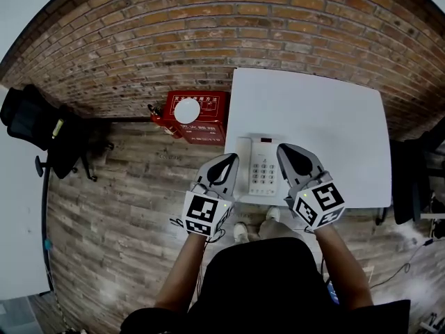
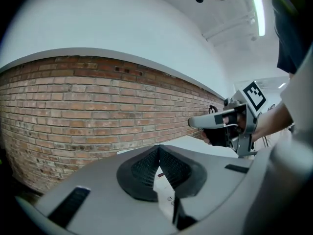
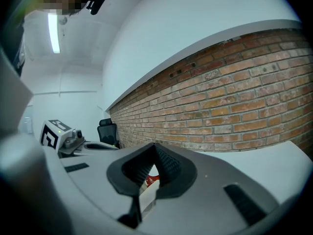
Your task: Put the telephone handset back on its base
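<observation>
We stand at the near edge of a white counter [image 1: 327, 117] and look steeply down. The telephone sits at that near edge, toward the counter's left side. Its base [image 1: 259, 145] is white, with a keypad [image 1: 265, 174] in the middle. The handset [image 1: 243, 157] lies lengthwise along the base's left side, apparently in its cradle. Its near end is hidden behind the left tool [image 1: 228, 163], so we cannot tell whether it is fully seated.

The left tool hovers over the phone's near left corner and points toward the far wall. In the left gripper view its jaws are together, tips meeting, with nothing gripped. Through the gap beneath the tips we see only a sliver of white below.

The right tool [image 1: 288, 153] hangs over the phone's right side, just beside the keypad. In the right gripper view its jaws also meet at the tips and hold nothing. A bit of white and a bit of red show through the opening under them. The two tools are near each other, with the phone between and below them.

Beyond the counter runs a brick wall [image 1: 174, 33]. On the wooden floor [image 1: 118, 193] left of the counter, against the wall, stands a red box [image 1: 205, 127] with a white round patch. Farther left is a black office chair [image 1: 31, 120].
</observation>
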A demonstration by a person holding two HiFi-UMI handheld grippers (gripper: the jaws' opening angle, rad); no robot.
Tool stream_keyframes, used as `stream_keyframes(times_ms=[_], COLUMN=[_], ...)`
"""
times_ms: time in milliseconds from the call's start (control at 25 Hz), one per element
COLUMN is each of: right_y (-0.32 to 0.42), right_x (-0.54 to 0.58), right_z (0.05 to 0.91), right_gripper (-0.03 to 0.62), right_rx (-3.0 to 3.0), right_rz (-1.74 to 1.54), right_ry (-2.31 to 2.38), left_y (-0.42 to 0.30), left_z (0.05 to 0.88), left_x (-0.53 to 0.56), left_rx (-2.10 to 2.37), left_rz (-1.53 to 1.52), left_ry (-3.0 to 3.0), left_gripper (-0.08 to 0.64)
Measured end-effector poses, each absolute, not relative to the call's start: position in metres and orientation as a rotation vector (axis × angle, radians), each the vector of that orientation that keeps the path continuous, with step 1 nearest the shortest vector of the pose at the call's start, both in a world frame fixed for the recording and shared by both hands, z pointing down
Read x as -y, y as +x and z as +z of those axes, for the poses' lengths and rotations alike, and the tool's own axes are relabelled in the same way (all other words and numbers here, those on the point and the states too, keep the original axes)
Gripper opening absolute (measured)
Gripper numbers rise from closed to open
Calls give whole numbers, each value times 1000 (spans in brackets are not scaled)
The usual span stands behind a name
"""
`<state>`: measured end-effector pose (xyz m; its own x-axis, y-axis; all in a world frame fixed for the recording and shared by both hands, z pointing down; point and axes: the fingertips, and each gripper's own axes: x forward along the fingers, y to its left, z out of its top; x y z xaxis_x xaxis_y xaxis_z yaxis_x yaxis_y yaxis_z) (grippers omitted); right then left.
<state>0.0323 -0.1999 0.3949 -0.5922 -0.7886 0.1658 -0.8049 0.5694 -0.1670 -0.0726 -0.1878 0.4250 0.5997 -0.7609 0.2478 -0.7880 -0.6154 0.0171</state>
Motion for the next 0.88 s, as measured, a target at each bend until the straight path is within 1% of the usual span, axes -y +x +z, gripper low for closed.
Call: stream_keyframes(times_ms=[440,880], right_y=[9,-9], right_x=[172,134], right_z=[381,373], right_gripper=[12,12], right_rx=[2713,2692], right_rz=[320,255], right_ry=[1449,1493], left_y=[-87,-106], left_z=[383,361], left_x=[157,122], left_rx=[1256,1204], left_rz=[253,140], left_ry=[2777,2822], left_gripper=[9,9])
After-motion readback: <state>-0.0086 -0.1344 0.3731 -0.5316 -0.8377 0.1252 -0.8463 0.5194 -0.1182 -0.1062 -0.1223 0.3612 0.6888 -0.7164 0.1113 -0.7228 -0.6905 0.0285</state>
